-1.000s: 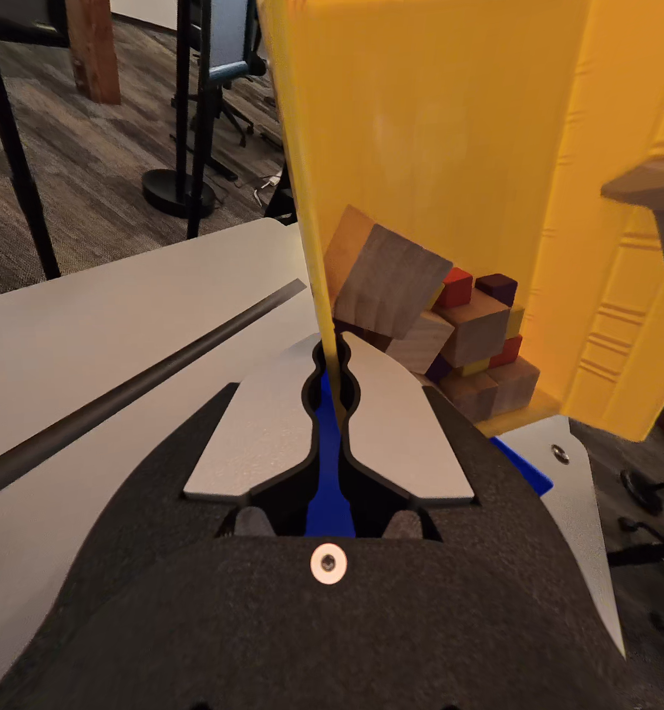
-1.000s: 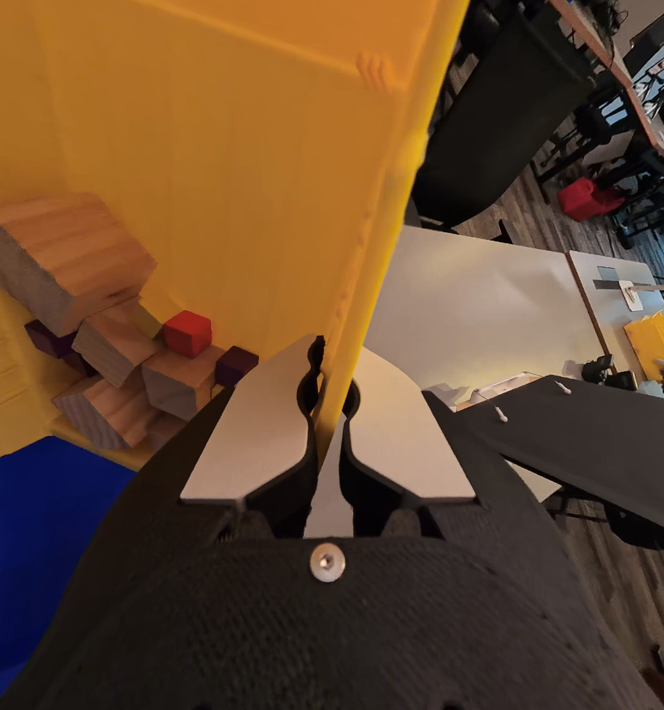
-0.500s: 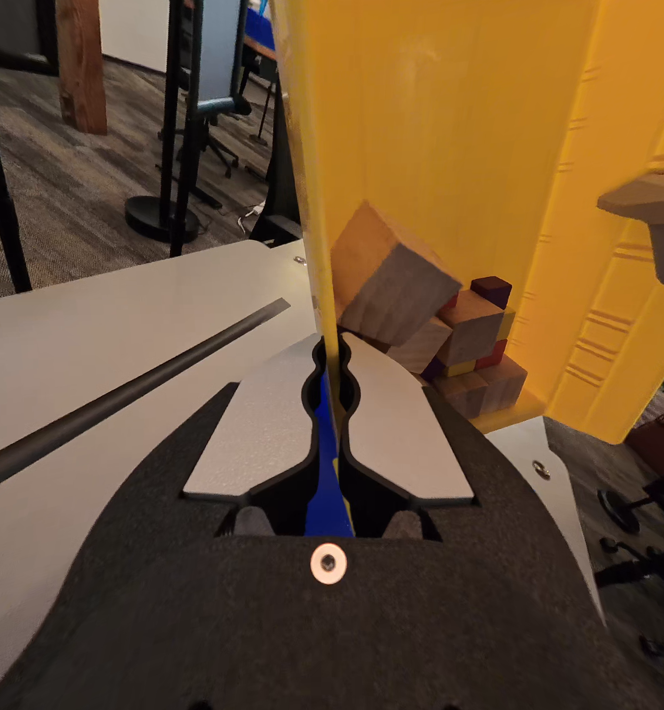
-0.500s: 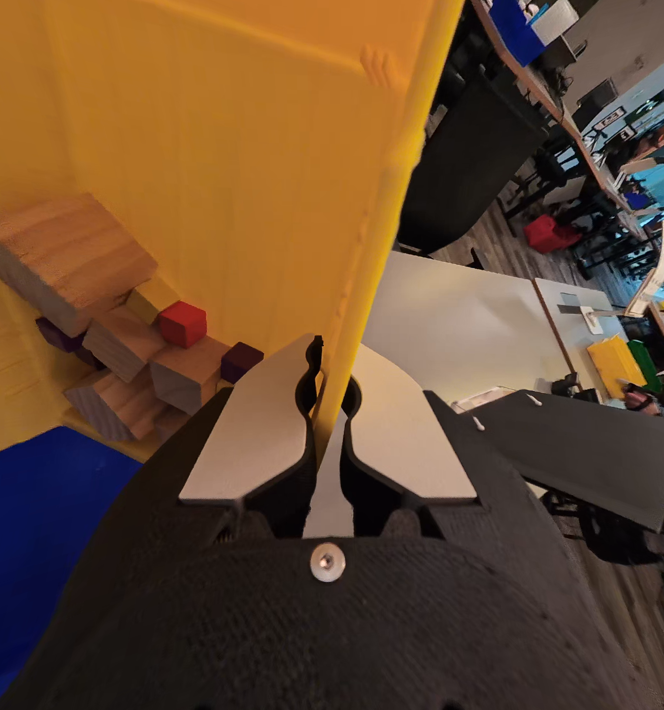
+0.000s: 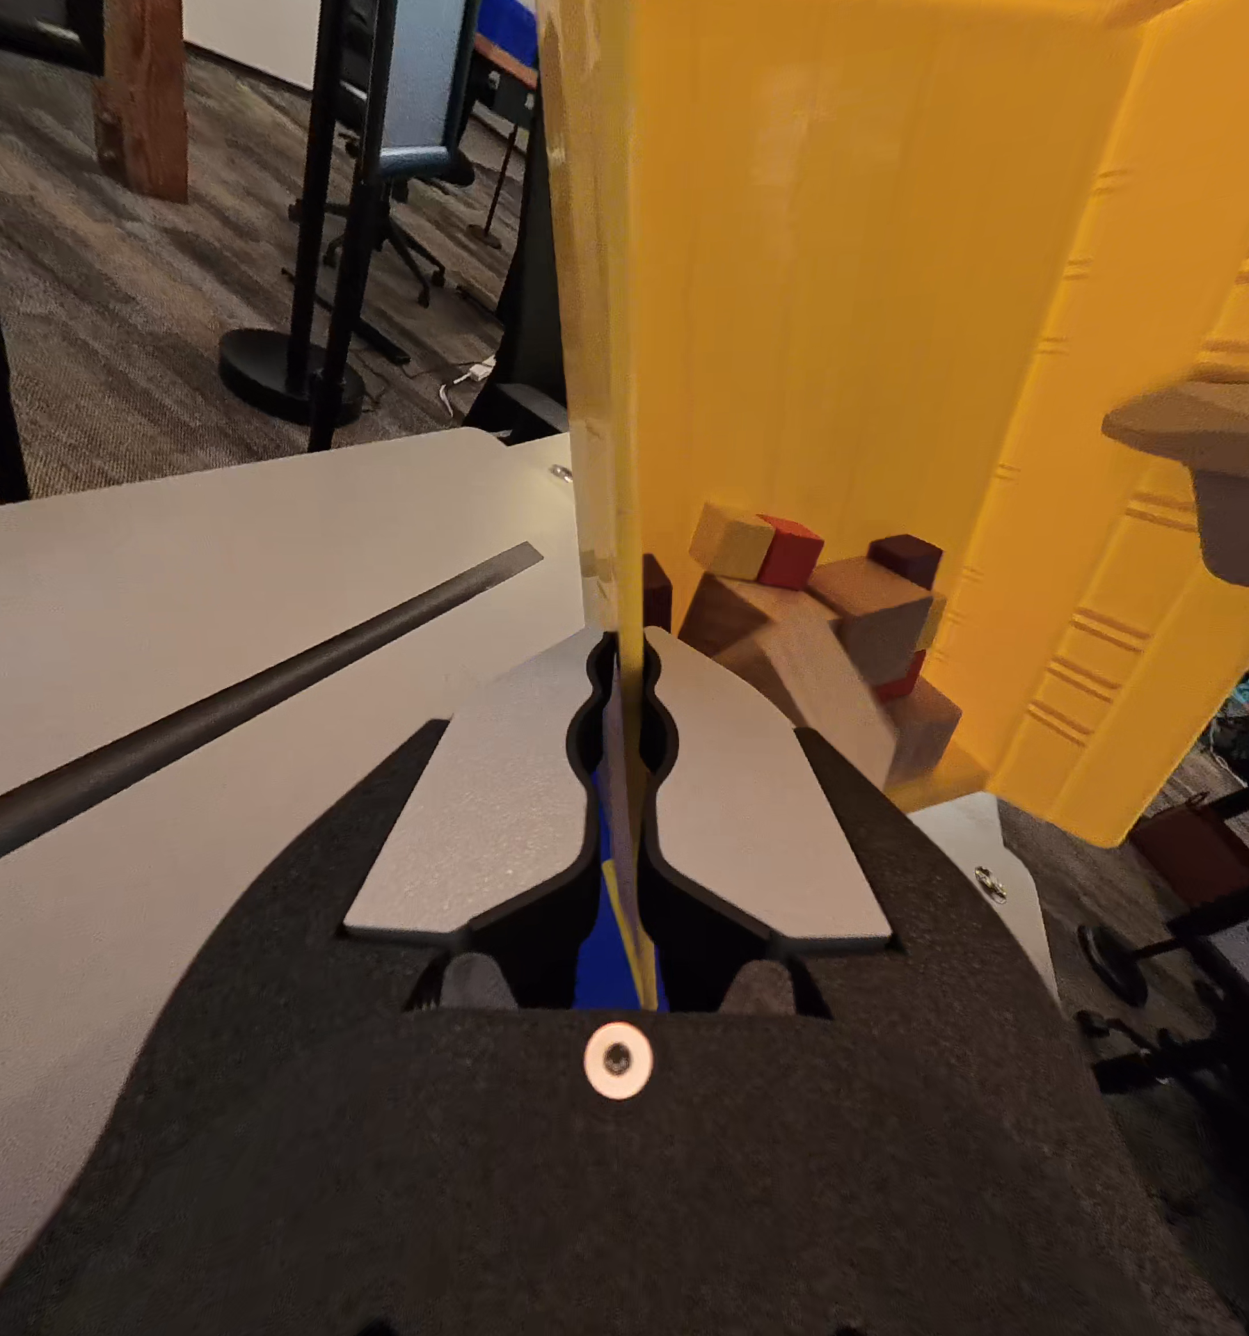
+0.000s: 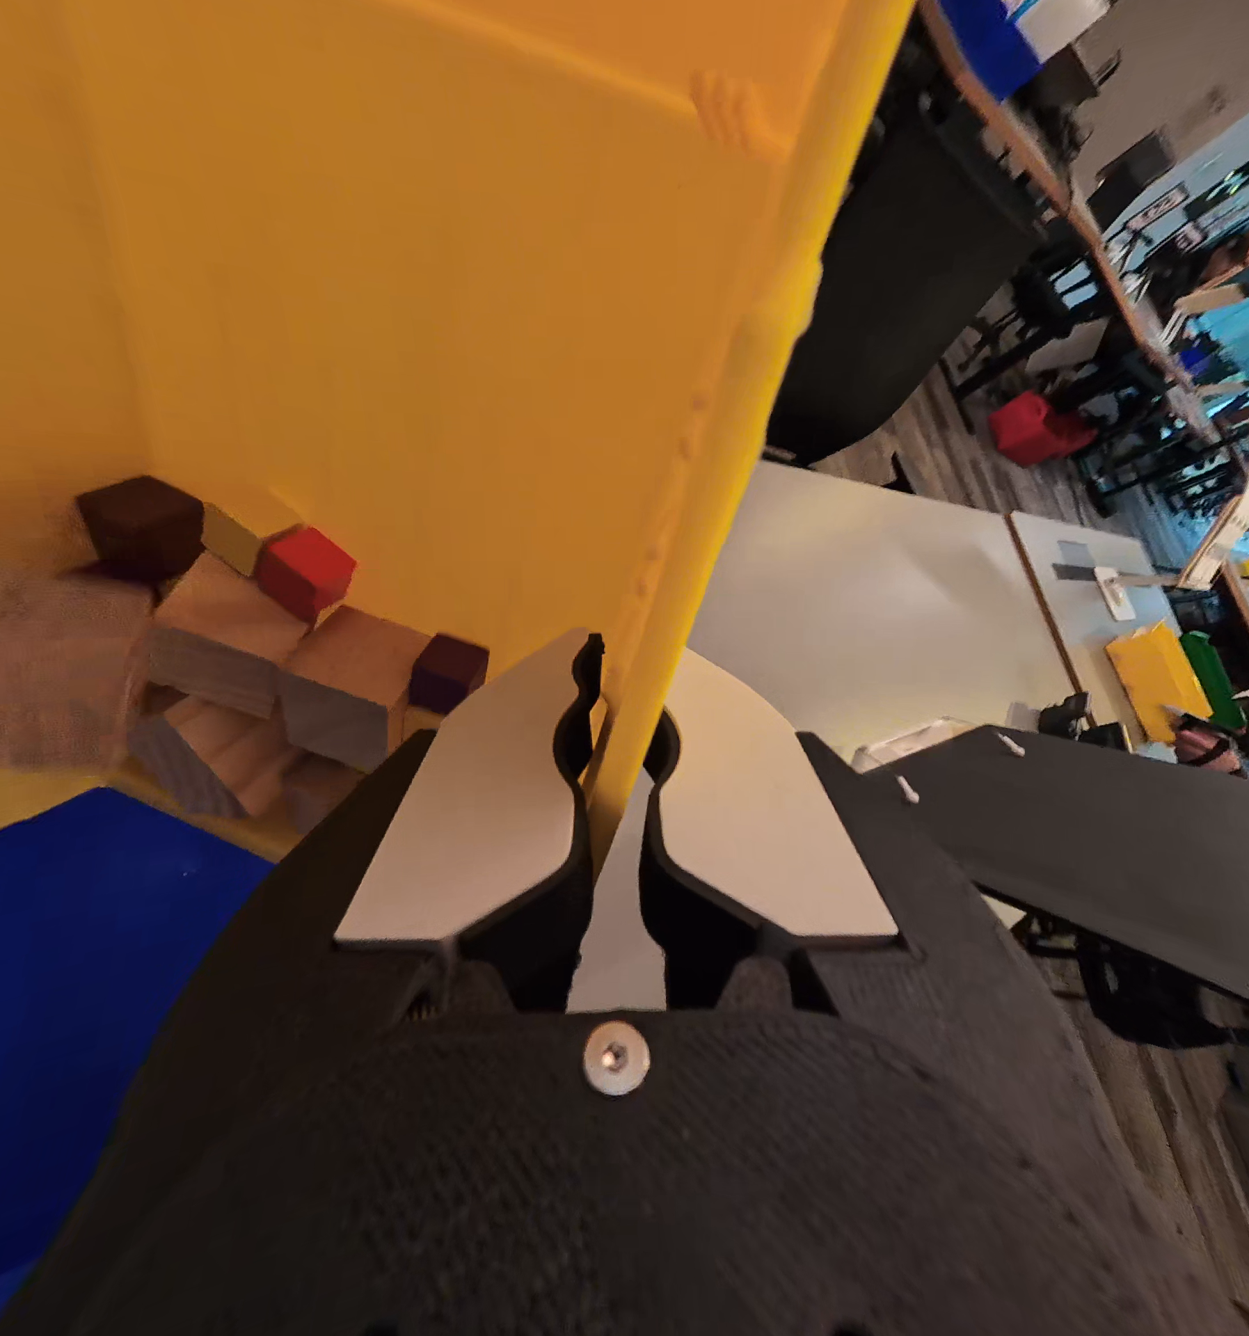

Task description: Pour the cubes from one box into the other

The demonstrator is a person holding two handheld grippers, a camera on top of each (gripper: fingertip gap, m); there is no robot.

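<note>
Item: yellow plastic box [image 5: 824,303], tipped steeply, its open mouth angled down over the blue box [image 6: 79,961].

My left tool [image 5: 628,651] is pinched tight on one side wall of the yellow box; my right tool [image 6: 625,672] is likewise clamped on the opposite wall.

Contents: wooden cubes [image 6: 245,651], plain and painted, heaped in the low corner at the lip. I note a red cube [image 6: 303,567], a pale yellow cube [image 5: 730,546] and a dark purple cube [image 6: 448,672] on top of larger plain blocks. One big plain block at the lip is blurred.

Support: white table [image 5: 209,578] beneath, crossed by a dark strip [image 5: 245,705].
</note>
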